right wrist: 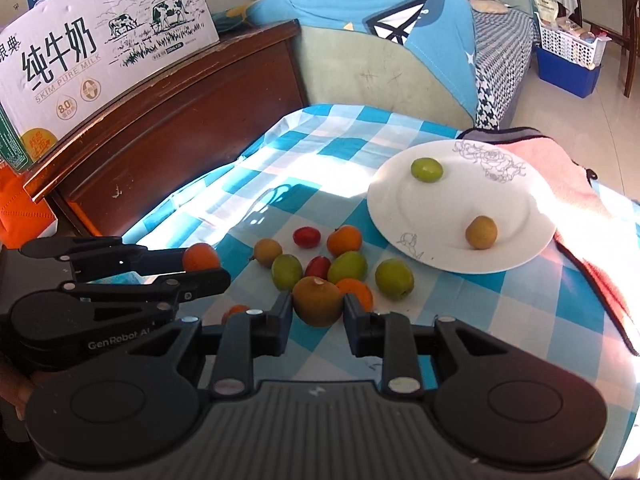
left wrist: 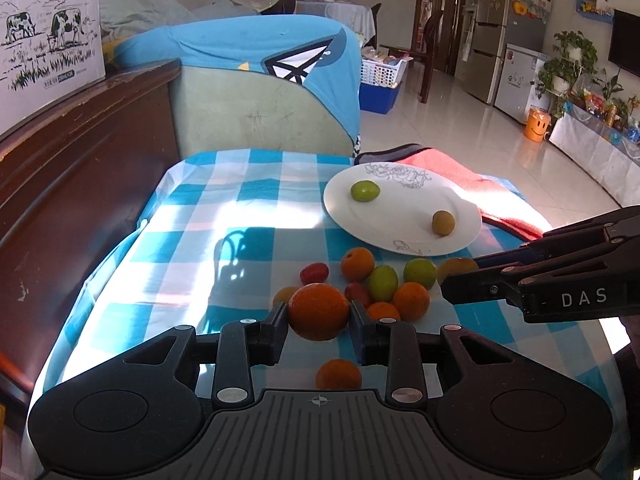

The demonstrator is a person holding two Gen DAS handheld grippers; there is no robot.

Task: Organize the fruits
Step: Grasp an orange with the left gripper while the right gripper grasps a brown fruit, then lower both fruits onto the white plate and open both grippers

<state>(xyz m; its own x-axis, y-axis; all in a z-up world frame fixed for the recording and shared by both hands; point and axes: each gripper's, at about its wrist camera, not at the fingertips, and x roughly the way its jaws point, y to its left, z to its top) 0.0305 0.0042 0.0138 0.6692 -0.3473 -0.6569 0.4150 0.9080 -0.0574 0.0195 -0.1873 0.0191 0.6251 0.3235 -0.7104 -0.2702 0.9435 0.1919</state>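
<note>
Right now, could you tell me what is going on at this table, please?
A person is sorting fruit with a pair of tongs in each hand. The left tongs are shut on an orange, and the right tongs are shut on a brownish fruit. The white plate holds a green fruit and a brown one; the rest lie on the checked cloth.

Round orange citrus fruits (left wrist: 357, 264): five in left wrist view; right wrist view shows four.
Round green fruits (right wrist: 394, 279): four, one on plate, three on tabletop.
Brownish-yellow round fruits (right wrist: 481, 232): three.
Small red oval fruits (right wrist: 306, 237): two.
White round ceramic plate (right wrist: 384, 204): one.
Pink towel (right wrist: 560, 168): one.
White cardboard milk box (right wrist: 100, 52): one.
Black two-finger grippers: two, left gripper (left wrist: 319, 312) and right gripper (right wrist: 318, 305).
</note>
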